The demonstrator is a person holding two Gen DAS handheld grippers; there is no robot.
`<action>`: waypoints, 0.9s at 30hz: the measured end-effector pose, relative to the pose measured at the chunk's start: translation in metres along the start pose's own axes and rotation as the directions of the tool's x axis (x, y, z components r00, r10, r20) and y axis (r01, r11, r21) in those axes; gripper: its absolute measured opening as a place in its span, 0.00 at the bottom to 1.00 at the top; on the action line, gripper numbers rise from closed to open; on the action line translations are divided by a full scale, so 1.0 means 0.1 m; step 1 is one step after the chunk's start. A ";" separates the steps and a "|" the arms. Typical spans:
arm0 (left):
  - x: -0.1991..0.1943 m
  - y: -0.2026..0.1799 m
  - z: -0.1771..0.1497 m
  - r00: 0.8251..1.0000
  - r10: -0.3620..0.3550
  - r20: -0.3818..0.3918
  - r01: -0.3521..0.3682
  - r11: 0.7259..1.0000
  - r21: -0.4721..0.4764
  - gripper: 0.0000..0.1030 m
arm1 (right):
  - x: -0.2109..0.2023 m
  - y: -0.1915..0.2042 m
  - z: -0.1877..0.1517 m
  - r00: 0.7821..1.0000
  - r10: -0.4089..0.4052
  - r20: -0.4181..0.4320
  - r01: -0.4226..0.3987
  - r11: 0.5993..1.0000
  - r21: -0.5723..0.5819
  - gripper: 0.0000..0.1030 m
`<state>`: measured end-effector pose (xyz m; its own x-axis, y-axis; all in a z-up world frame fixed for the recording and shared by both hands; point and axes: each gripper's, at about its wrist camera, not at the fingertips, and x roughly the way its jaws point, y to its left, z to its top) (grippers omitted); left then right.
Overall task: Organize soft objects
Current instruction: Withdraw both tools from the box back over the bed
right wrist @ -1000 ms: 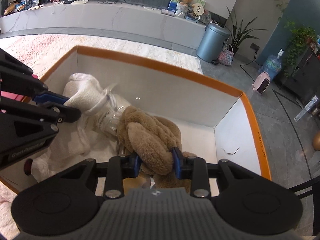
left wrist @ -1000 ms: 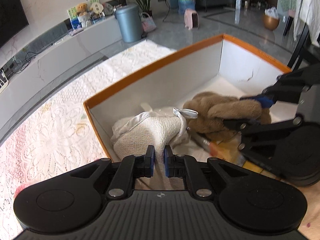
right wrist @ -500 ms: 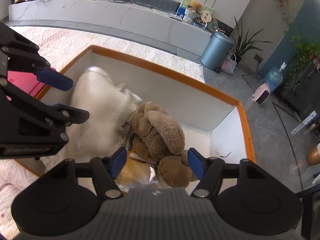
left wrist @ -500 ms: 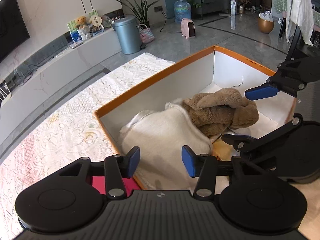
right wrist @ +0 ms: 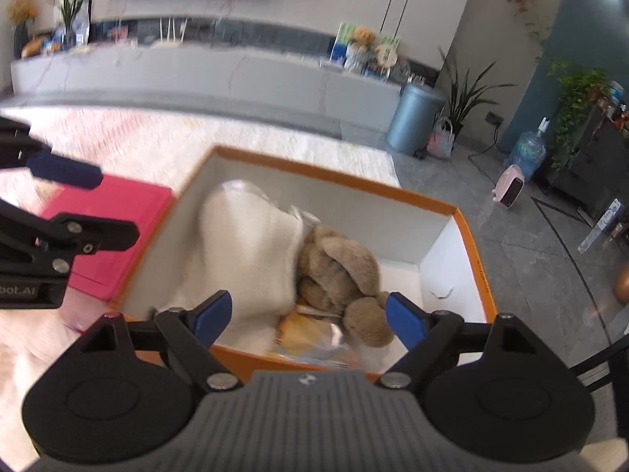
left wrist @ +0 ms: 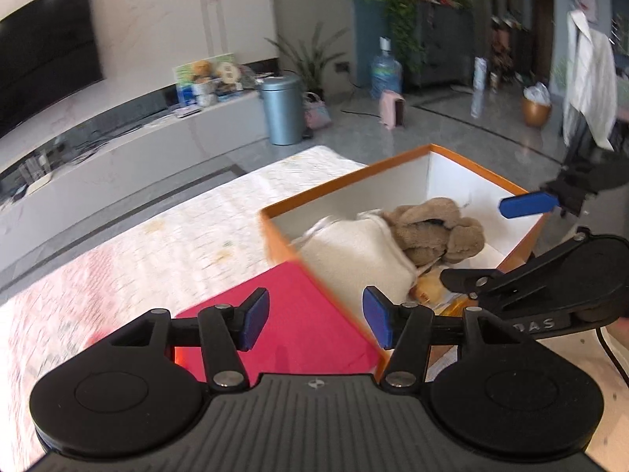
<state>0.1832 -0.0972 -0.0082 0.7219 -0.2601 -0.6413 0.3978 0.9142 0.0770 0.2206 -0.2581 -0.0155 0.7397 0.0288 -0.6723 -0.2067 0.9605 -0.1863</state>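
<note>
Both grippers (left wrist: 316, 322) (right wrist: 310, 320) higher, wider apart.

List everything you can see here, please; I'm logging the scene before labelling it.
box: 1, orange rim with white inside, on the lace-covered table.
white plush: 1, cream white, in the box's left part.
brown plush: 1, tan brown, in the box, touching the white plush's right side.
packet: 1, yellow-orange in clear wrap, at the box's near wall, partly under the brown plush.
pink board: 1, magenta, flat on the table, beside the box's left wall.
tablecloth: 1, white lace, over the table.
bin: 1, blue-grey, on the floor beyond the table.
water bottle: 1, blue, on the floor by the far wall.
left gripper: 1, black with blue pads, jaws open, empty.
right gripper: 1, same colours, jaws open, empty.
</note>
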 end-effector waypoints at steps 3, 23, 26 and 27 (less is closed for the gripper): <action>-0.16 0.18 -0.16 0.999 0.039 0.003 -0.039 0.997 -0.062 0.63 | -0.12 0.20 -0.03 0.998 0.025 0.050 -0.026 0.999 0.031 0.82; -0.84 1.15 -1.22 0.966 0.228 -0.122 -0.254 0.928 -0.271 0.62 | -0.49 1.82 -0.11 0.960 0.185 0.208 -0.192 0.981 0.010 0.82; -0.89 1.34 -1.34 0.957 0.241 -0.160 -0.281 0.904 -0.322 0.59 | -0.45 2.08 -0.11 0.955 0.224 0.196 -0.223 0.974 -0.030 0.82; -0.90 1.40 -1.39 0.955 0.241 -0.173 -0.288 0.895 -0.341 0.58 | -0.43 2.16 -0.11 0.954 0.235 0.189 -0.230 0.972 -0.049 0.82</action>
<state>0.0958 0.0975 -0.0458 0.6874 0.0261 -0.7258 -0.0452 0.9990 -0.0069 0.1372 -0.0546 -0.0353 0.7776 0.3050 -0.5497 -0.4019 0.9136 -0.0616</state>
